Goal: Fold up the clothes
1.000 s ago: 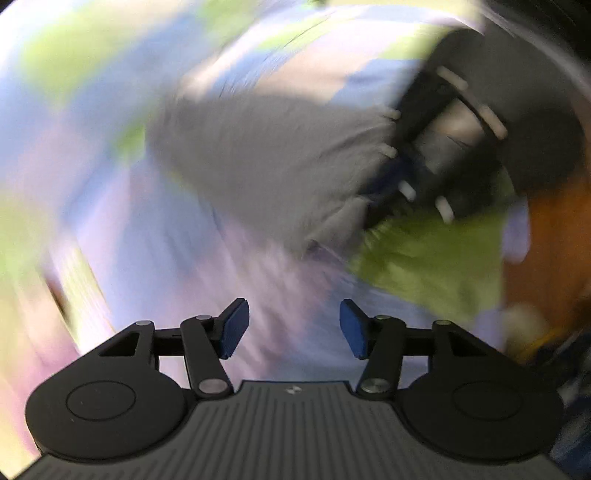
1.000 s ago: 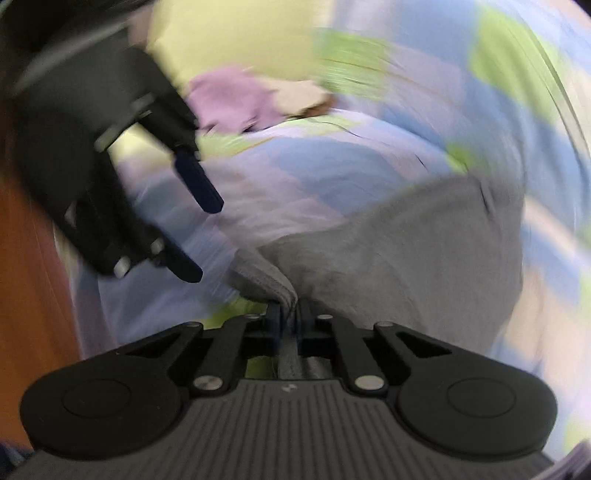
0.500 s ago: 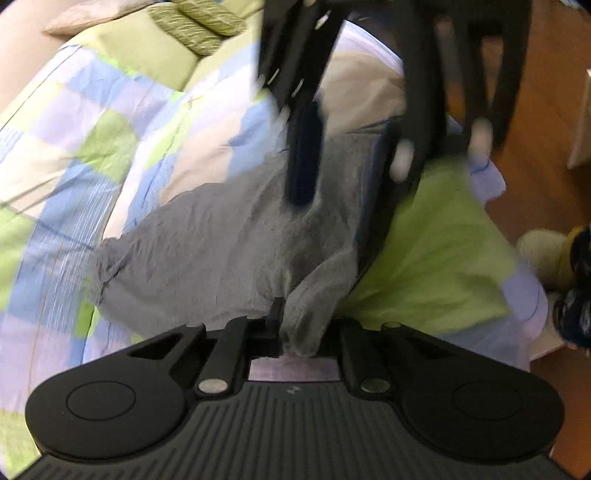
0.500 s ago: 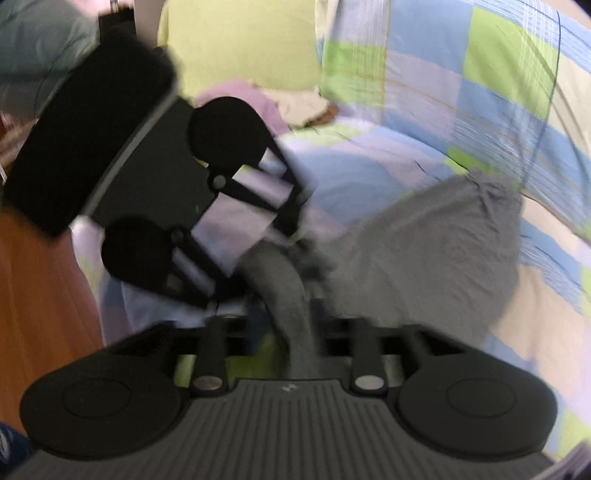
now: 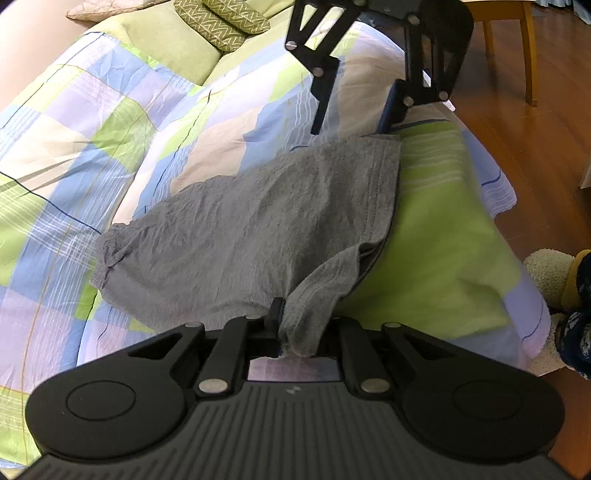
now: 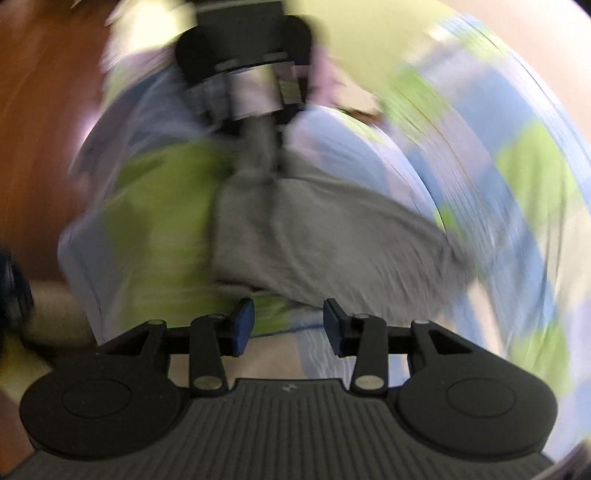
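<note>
A grey garment [image 5: 258, 229] lies spread on the patchwork quilt [image 5: 110, 129] near the bed's edge. My left gripper [image 5: 295, 328] is shut on its near corner, which bunches up between the fingers. My right gripper [image 5: 351, 129] hangs open just above the garment's far corner, with nothing between its fingers. The right wrist view is blurred by motion. It shows my right gripper [image 6: 288, 326] open with its blue pads [image 6: 243, 325] apart, the grey garment [image 6: 314, 240] ahead, and my left gripper [image 6: 251, 74] beyond it, gripping the far end.
Green patterned cushions [image 5: 221, 18] lie at the head of the bed. To the right the bed drops off to a wooden floor [image 5: 535, 147], with a chair leg [image 5: 528, 55] and a fluffy slipper [image 5: 550, 273] beside it.
My left gripper, open a second ago, has shut on the garment's corner. My right gripper has let go of the cloth, opened and moved to the garment's other end.
</note>
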### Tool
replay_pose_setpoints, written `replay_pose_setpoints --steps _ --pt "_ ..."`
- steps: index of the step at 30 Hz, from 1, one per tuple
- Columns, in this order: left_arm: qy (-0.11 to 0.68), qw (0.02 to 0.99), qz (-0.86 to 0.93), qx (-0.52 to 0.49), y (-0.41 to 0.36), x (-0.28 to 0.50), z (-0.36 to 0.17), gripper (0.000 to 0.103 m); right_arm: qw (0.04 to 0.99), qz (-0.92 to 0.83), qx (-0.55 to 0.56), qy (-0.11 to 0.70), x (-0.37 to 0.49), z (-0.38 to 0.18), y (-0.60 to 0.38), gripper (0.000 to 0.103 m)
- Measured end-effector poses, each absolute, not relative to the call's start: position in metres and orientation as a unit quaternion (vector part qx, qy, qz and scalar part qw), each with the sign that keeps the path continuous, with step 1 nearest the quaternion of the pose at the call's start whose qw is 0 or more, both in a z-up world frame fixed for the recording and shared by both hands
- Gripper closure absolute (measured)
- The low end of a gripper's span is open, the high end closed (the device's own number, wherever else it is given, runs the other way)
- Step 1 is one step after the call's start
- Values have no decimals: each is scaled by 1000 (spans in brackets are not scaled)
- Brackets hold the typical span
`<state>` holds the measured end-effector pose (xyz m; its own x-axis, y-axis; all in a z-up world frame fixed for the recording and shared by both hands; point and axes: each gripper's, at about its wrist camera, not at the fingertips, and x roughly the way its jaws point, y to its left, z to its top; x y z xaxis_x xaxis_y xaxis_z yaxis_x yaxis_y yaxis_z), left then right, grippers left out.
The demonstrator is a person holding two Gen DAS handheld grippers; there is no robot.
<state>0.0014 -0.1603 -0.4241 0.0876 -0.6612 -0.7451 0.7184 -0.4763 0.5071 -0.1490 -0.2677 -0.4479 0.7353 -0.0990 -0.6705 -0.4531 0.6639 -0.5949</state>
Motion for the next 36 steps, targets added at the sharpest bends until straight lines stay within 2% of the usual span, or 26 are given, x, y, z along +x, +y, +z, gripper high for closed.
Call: replay_pose_setpoints --steps 6,8,9,10,12,16,19,26,30,36 --pt "2 522 -658 543 -147 -12 -430 94 793 150 -535 251 -168 -468 -256 66" --pt "0 525 -652 547 -148 -14 -433 94 788 167 -543 239 -164 -470 -256 69" --pt "4 525 -650 549 -149 -14 -432 95 790 184 -531 244 -161 -469 -257 90" --pt "11 523 -649 552 -150 -15 -430 97 792 202 -519 248 -157 -467 -258 101" --pt "37 520 -650 552 -154 -13 -421 100 801 214 -498 254 -154 -460 -261 101" --pt "104 542 -646 527 -176 10 -383 101 868 197 -365 273 -143 -417 -287 102" --pt "147 568 -638 499 -202 37 -361 101 929 131 -182 296 -119 -374 -334 102" --pt "262 612 -615 422 -301 134 -361 101 935 -10 86 345 -43 -352 -451 101" --pt "313 627 -597 390 -341 183 -370 101 924 -44 136 355 -3 -361 -492 102" --pt "350 627 -592 366 -394 243 -384 101 912 -82 149 373 49 -374 -547 102"
